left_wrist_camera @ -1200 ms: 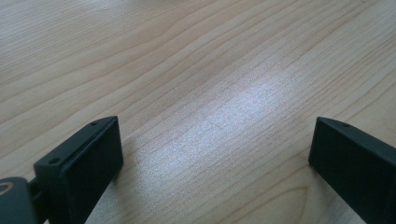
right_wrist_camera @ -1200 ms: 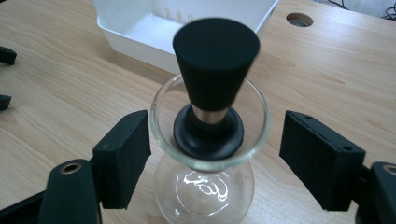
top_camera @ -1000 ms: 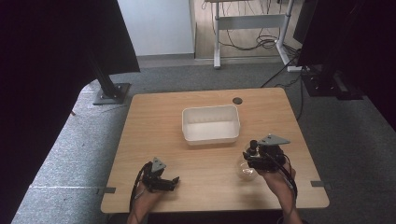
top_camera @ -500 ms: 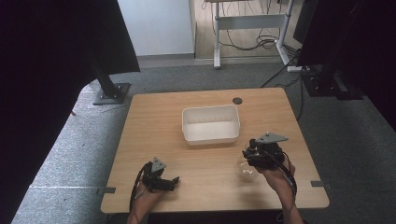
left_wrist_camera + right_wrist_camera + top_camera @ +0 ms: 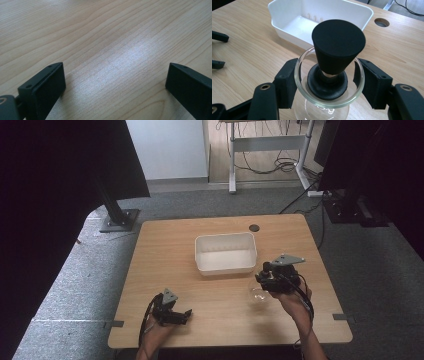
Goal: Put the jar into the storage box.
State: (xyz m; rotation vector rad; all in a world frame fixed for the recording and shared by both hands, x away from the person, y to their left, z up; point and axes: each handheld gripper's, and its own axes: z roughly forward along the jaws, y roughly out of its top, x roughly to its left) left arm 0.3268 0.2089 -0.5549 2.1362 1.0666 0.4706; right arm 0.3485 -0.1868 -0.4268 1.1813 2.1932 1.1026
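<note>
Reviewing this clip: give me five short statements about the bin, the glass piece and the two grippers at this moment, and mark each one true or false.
1. The white bin is empty. True.
2. The right gripper is clamped on the rim of a clear glass vessel. True.
3. The black stopper lies inside the bin. False: it stands in the mouth of the glass vessel, wide end up.
4. The left gripper grips a wooden block. False: its jaws stand wide apart with only bare table between them.
5. The glass vessel sits in front of the bin, on the person's side. True.
</note>
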